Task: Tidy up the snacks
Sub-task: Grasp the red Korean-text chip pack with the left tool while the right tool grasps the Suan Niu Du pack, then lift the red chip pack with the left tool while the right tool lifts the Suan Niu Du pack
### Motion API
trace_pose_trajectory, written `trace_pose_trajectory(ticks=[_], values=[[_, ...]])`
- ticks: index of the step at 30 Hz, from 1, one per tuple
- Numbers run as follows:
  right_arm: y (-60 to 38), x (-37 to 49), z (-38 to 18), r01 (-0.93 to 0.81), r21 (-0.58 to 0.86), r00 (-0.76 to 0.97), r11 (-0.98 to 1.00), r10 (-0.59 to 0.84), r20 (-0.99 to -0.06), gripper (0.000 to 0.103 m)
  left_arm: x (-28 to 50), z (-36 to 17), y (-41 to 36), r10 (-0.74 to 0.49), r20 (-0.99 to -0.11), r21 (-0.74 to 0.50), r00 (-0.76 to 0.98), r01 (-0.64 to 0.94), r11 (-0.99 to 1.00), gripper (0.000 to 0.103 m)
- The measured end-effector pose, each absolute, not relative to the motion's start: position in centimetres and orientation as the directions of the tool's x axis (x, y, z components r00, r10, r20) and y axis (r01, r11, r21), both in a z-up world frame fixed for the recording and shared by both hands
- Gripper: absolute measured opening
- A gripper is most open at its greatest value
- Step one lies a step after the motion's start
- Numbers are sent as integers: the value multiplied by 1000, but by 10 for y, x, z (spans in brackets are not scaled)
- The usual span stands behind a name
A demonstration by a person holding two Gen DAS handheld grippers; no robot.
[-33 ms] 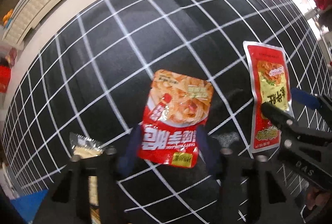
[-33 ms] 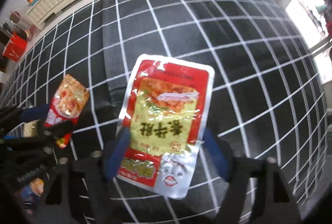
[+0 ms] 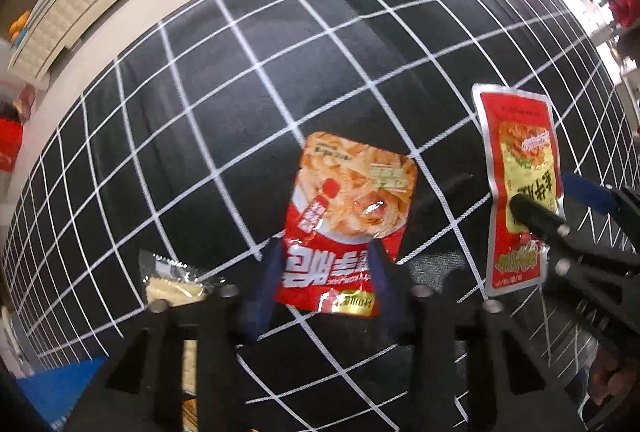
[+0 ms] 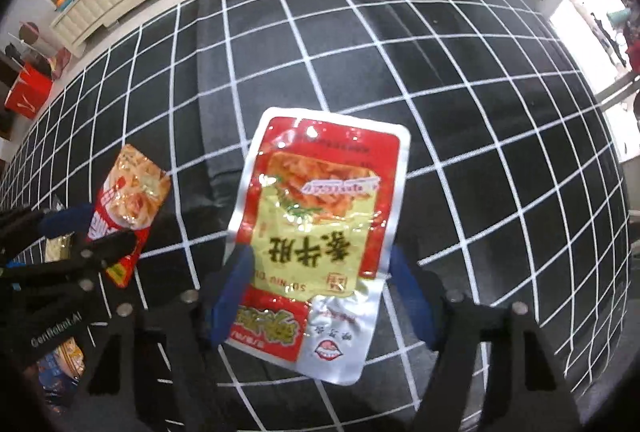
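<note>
Snack packs on black cloth with white grid (image 3: 224,120), soft and creased. Red-orange noodle pouch (image 3: 352,220): glossy, rectangular, rounded corners, lying flat between blue pads of left gripper (image 3: 324,268), lower half inside the jaws. Jaws closing, pads at pouch edges on both sides, firm pinch not confirmable. Red-yellow foil pouch (image 4: 320,232): larger, silver-edged, crinkled, shiny, lower part between blue pads of right gripper (image 4: 320,284). Jaws closing, left pad touching pouch edge, right pad just beside it with a gap, so not clamped. Foil pouch right of noodle pouch, apart. Small clear-wrapped pale snack (image 3: 172,280) just left of left gripper, partly hidden by black frame.
</note>
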State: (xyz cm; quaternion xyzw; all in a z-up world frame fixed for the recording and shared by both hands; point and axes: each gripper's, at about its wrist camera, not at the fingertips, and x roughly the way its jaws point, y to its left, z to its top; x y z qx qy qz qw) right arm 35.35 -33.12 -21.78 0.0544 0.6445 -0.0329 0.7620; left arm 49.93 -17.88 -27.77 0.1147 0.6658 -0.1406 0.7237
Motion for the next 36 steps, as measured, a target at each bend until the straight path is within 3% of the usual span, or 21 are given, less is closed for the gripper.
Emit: trace_pose_trajectory(ticks=[3,5,6,17,21,31,33,36], values=[[-343,354,-215,124,103,155,987,83,-984,57,495,-275,-174,-62,-995,-30,80,349,937,32],[-361,353,-217,173,225,130,959,204,-970,7,491,-275,-172,-77,-994,-47,78,335,941,29],[-369,353,-222,201,288,109,936,271,-956,2,489,-274,-169,-98,-993,-70,72,326,943,27],[-388,324,-234,213,482,106,850,470,-876,2,449,-275,-153,-186,-981,-165,45,303,939,19],[-393,309,-242,214,561,75,799,560,-825,2,428,-276,-156,-171,-984,-149,44,313,938,19],[-407,306,-246,217,623,50,752,629,-776,5,386,-271,-178,-73,-992,-31,101,366,930,19],[-399,305,-243,205,624,42,754,630,-776,13,385,-271,-180,-76,-993,-36,96,366,930,19],[-397,304,-238,183,665,48,724,669,-742,37,375,-271,-178,-101,-992,-67,76,358,931,19]])
